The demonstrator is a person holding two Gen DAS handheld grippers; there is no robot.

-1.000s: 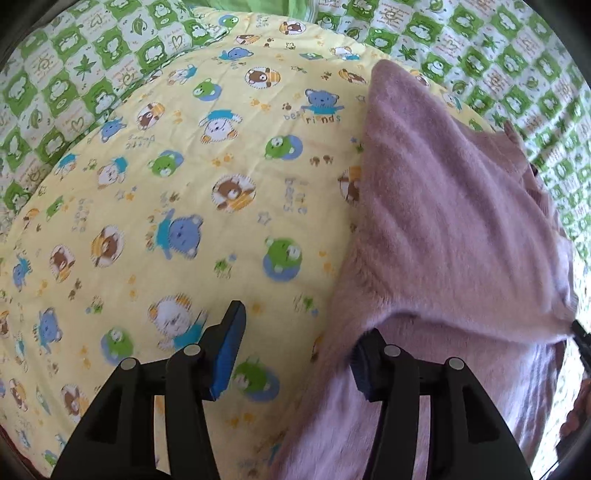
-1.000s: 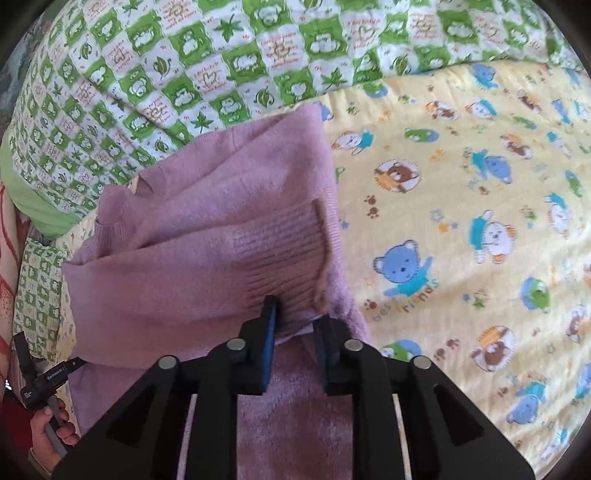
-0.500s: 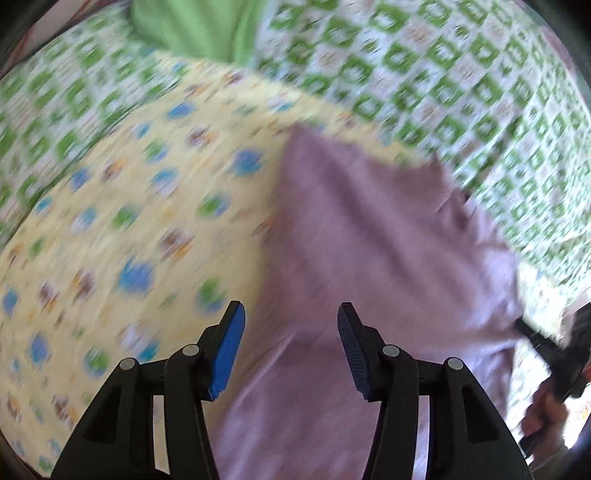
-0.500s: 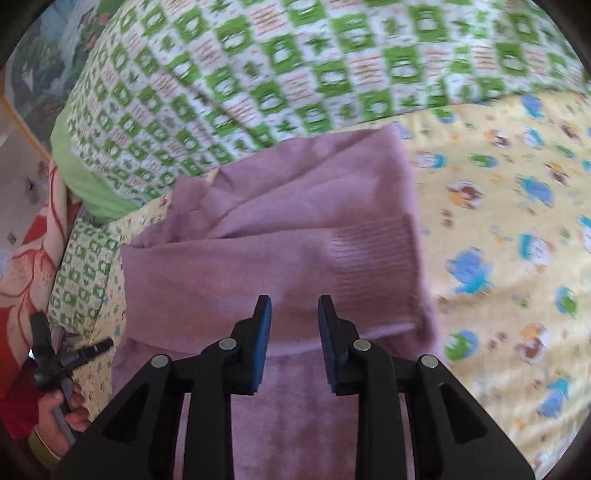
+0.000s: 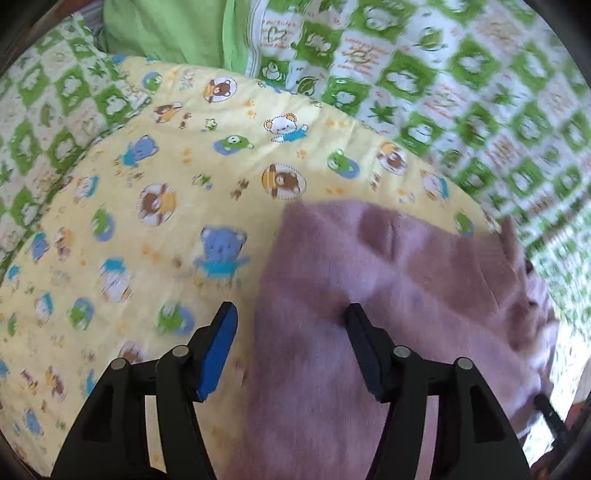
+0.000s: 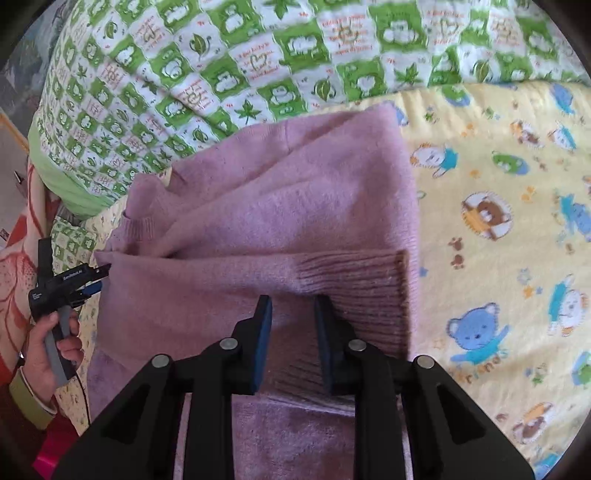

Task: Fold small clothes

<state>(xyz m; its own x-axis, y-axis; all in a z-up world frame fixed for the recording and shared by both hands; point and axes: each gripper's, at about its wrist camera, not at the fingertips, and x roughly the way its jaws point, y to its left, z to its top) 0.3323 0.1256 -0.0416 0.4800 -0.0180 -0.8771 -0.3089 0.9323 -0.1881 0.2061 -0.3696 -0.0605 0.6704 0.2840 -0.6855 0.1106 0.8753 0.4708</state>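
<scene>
Sweater [image 6: 280, 229] lies beneath both grippers' parted jaws.

Mauve knit sweater [image 6: 280, 206], fuzzy, lying partly folded on a yellow bear-print blanket [image 6: 498, 258], one sleeve (ribbed cuff [image 6: 354, 280] at its end) laid flat across the body, edges rumpled

Yellow bear-print blanket [image 5: 155, 229] over a green-and-white checked quilt [image 6: 229, 74], plain green pillow [image 5: 166, 33] behind
</scene>
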